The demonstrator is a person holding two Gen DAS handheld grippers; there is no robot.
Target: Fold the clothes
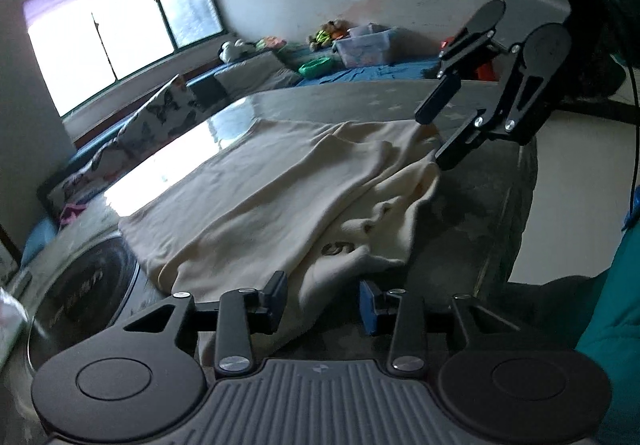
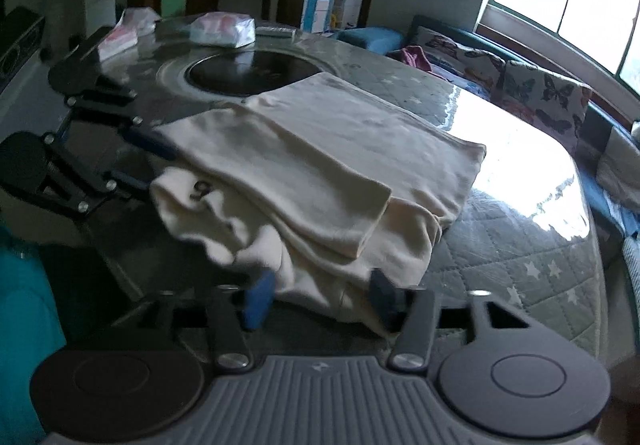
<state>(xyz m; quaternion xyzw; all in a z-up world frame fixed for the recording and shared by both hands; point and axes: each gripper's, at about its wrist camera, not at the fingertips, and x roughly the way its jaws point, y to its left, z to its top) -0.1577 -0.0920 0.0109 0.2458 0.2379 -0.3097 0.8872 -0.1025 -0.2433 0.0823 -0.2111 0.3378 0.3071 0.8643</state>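
The cream garment [image 2: 320,165] lies part-folded on the table [image 2: 500,245]. Both grippers, left [image 1: 323,299] and right [image 2: 320,295], stand spread at its near edge, gripping nothing. Withdraw level; avoid snagging cloth.

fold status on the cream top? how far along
Done: the cream garment lies on the table with one side panel folded over its middle. In hand: nothing; left gripper and right gripper both stand open at its near edge. Left: rumpled near edge, remaining folds.
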